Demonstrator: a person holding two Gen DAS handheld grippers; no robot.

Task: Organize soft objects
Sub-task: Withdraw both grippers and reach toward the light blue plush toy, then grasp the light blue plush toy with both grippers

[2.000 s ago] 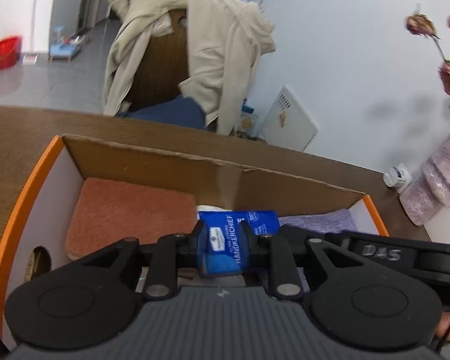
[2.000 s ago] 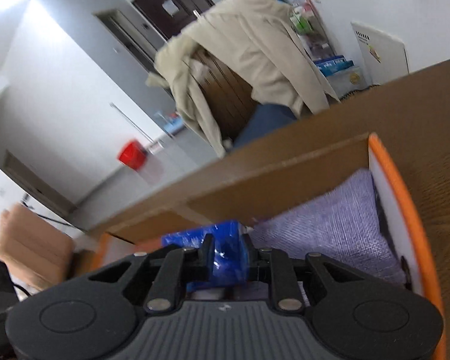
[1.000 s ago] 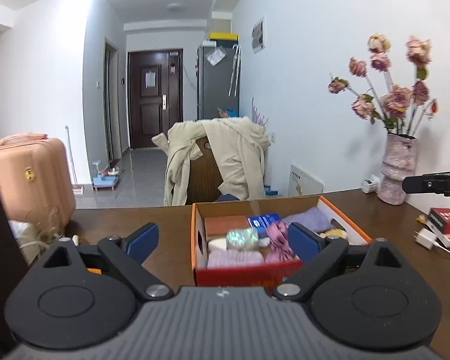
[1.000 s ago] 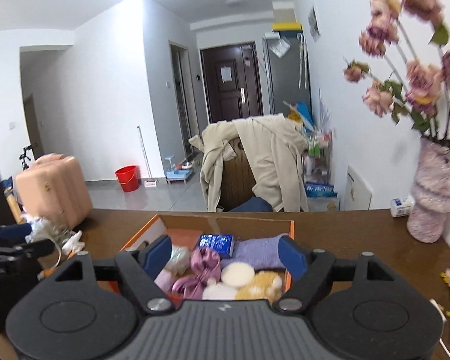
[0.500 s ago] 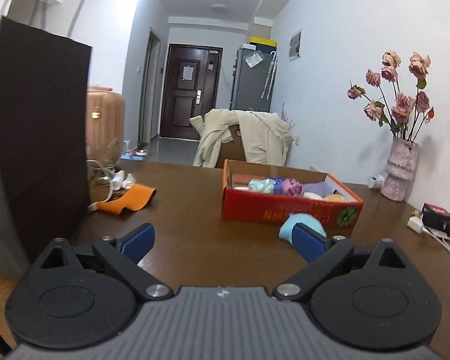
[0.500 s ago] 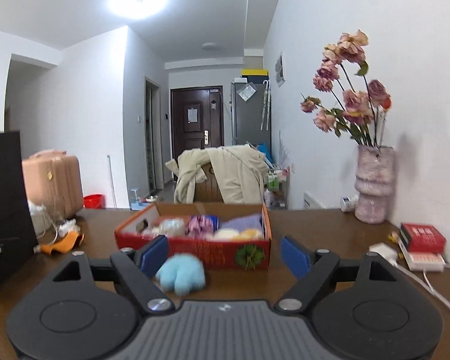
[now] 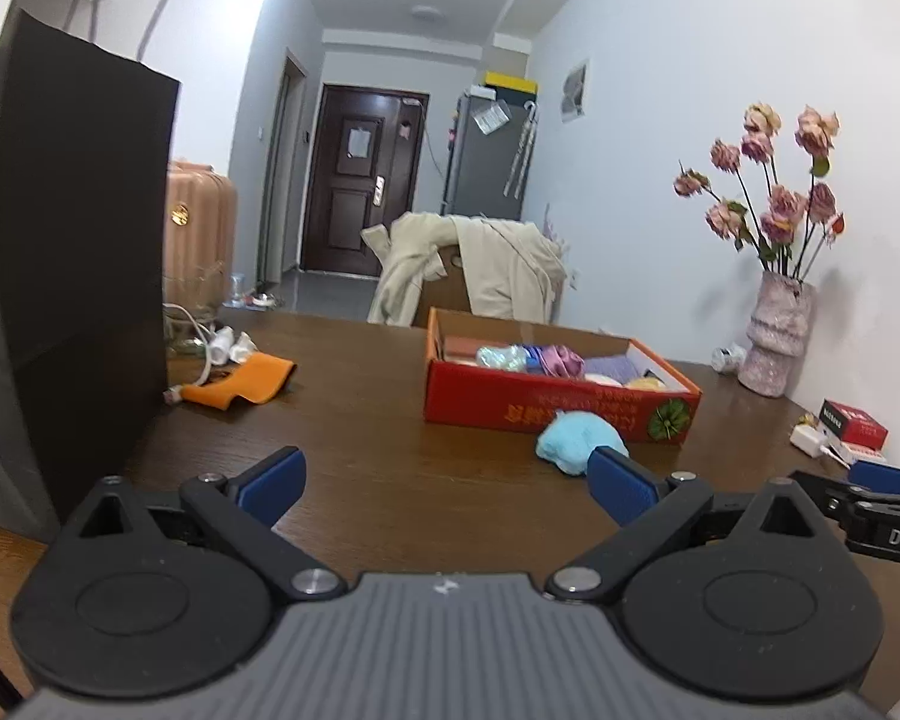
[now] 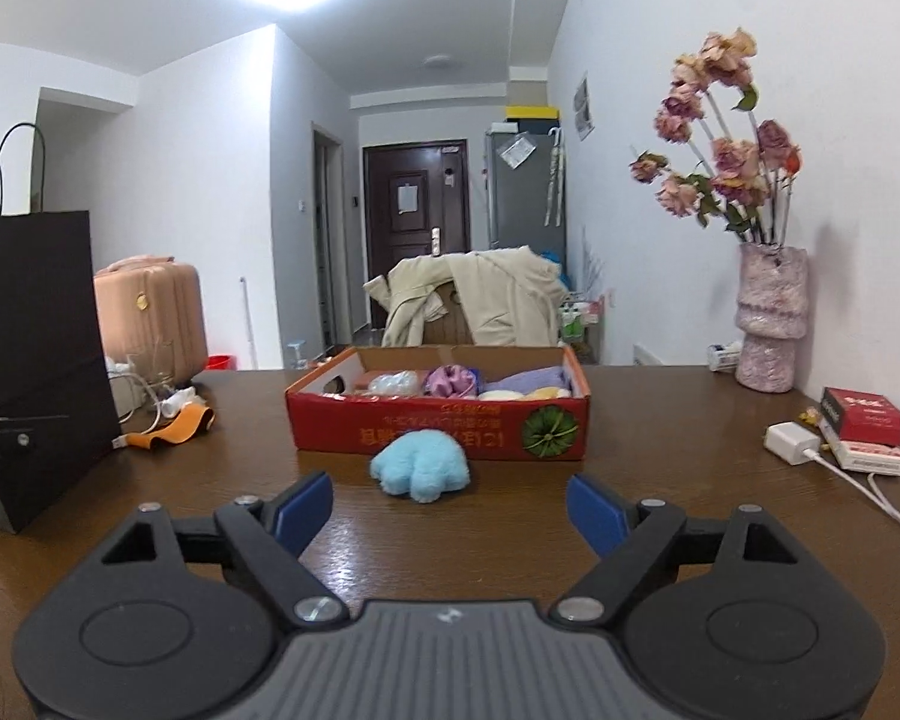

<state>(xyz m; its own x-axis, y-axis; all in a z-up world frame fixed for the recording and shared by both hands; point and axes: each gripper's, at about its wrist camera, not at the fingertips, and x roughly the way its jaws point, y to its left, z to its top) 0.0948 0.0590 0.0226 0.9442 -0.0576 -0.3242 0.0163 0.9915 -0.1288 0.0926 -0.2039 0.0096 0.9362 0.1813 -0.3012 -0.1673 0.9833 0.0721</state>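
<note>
Blue plush on counter, touching box front, frame centre. Right gripper wide open, empty, plush dead ahead. Left gripper wide open, empty; plush off right.

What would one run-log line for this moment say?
left gripper: open, empty | right gripper: open, empty | blue plush: on table, outside red box

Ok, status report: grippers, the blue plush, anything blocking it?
Left gripper, right gripper: open, empty. Blue plush on table, outside red box. Path clear.
</note>
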